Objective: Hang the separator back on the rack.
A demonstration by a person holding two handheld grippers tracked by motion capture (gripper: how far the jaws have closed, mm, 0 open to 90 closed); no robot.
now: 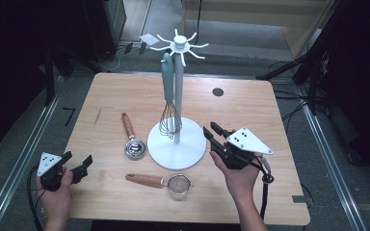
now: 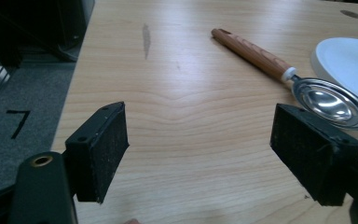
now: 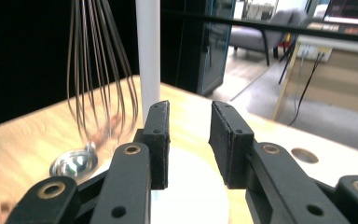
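My left gripper [image 1: 77, 164] rested low at the lower left of the high view, its jaws wide and empty above the bare bench [image 1: 250, 115]. My right gripper [image 1: 213, 131] was tilted toward the white stand [image 1: 177, 144] in the frame's middle, its jaws narrow with nothing between them. The whisk [image 1: 169, 96] hung on the stand, and the metal scoop [image 1: 134, 144] lay just left of its base.

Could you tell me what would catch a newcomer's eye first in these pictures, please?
First the white stand at the table's middle, a teal-handled whisk hanging from its hooks. In front of it lie a spoon and a strainer, both wooden-handled. The left gripper sits open at the near left edge; the right gripper, empty, points at the stand's base.
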